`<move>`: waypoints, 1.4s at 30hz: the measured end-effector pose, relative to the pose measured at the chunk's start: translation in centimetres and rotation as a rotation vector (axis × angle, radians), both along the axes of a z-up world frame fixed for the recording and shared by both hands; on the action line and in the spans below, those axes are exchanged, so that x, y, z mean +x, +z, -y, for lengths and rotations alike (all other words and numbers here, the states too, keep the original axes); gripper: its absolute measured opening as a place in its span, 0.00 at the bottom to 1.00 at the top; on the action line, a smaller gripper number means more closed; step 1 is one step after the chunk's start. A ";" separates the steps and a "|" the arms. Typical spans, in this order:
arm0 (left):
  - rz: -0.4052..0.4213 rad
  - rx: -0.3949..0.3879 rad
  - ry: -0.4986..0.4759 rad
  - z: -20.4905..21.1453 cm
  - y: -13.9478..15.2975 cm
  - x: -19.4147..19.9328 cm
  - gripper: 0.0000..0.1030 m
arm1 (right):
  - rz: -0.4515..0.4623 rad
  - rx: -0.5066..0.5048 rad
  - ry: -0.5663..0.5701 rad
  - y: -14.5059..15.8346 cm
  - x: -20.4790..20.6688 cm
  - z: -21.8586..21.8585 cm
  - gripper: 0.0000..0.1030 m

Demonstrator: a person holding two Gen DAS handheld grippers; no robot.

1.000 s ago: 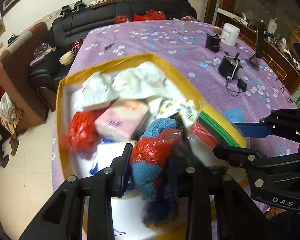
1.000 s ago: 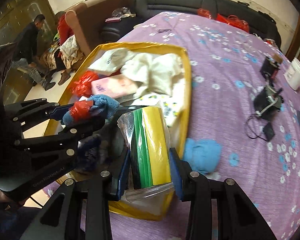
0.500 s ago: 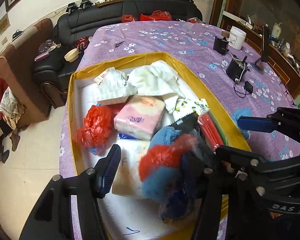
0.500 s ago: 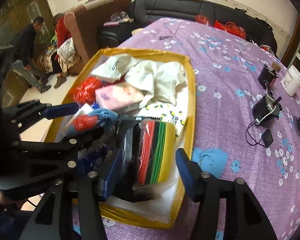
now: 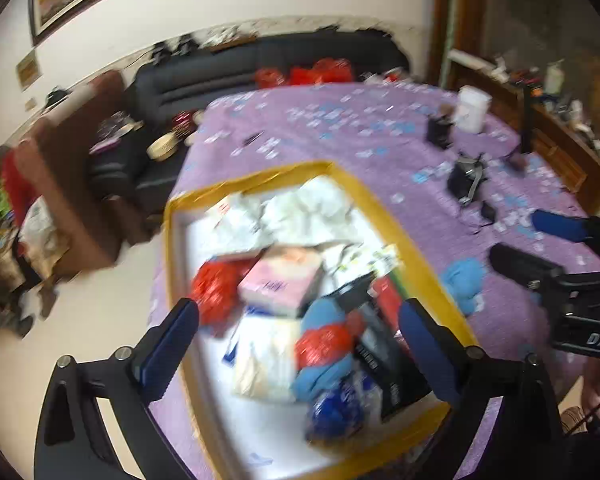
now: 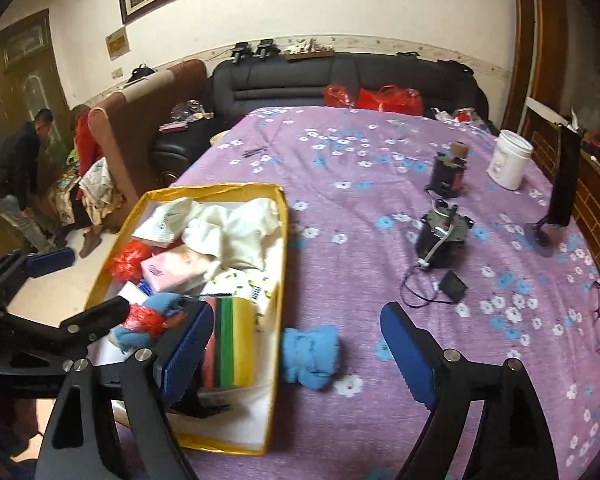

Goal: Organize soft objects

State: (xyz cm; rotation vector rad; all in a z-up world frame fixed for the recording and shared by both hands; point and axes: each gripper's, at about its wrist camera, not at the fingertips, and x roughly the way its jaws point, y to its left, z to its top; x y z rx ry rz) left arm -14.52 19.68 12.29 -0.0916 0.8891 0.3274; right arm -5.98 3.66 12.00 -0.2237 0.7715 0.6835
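A yellow-rimmed box (image 5: 384,204) (image 6: 282,240) on the purple flowered table holds soft things: white cloths (image 6: 236,228), a pink tissue pack (image 5: 280,280) (image 6: 176,270), a red bag (image 5: 214,290), a blue-and-red bundle (image 5: 324,344) (image 6: 148,316) and a pack of coloured sheets (image 6: 230,340). A blue cloth (image 6: 310,354) (image 5: 462,278) lies on the table just right of the box. My left gripper (image 5: 296,348) is open and empty above the box. My right gripper (image 6: 296,354) is open and empty, above the blue cloth.
On the table's far right stand a white tub (image 6: 508,164), a black motor with cable (image 6: 442,236), a small black device (image 6: 446,176) and a black stand (image 6: 562,178). A black sofa (image 6: 340,80) and brown armchair (image 6: 140,120) lie beyond. A person (image 6: 16,176) bends at left.
Both grippers opened and pulled back and up. The left one let go of the blue-and-red bundle, the right one of the coloured-sheet pack; both now lie in the box.
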 end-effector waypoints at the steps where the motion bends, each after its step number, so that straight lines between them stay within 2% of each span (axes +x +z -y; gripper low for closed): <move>1: -0.017 0.002 0.011 0.0 -0.1 0.1 0.97 | -0.003 -0.001 0.006 -0.1 0.0 0.1 0.87; 3: -0.079 -0.008 0.044 -0.2 -0.9 0.2 0.97 | 0.012 -0.004 0.023 -0.2 -0.4 0.1 0.87; 6: -0.097 -0.044 0.078 -0.8 -1.2 -0.1 0.97 | 0.042 -0.018 0.064 -0.2 -1.0 -0.1 0.87; 8: -0.086 -0.056 0.098 -1.1 -0.9 -0.5 0.97 | 0.049 -0.022 0.084 -0.3 -1.2 -0.2 0.87; 14: -0.061 -0.027 0.132 -1.2 0.4 -1.6 0.97 | 0.081 -0.024 0.105 0.0 -1.4 -0.3 0.87; 18: -0.048 0.036 0.134 -0.8 1.6 -1.8 0.97 | 0.082 -0.014 0.135 0.2 -1.4 -0.5 0.87; 29: -0.010 0.000 0.139 -1.6 3.6 -2.5 0.97 | 0.099 -0.015 0.150 0.5 -1.5 -0.9 0.87; 34: 0.013 0.058 0.149 -1.3 4.5 -3.0 0.97 | 0.105 -0.023 0.152 0.4 -1.3 -1.1 0.87; 42: -0.038 0.120 0.162 -1.1 3.9 -2.7 0.97 | 0.105 -0.024 0.151 0.4 -1.3 -1.3 0.87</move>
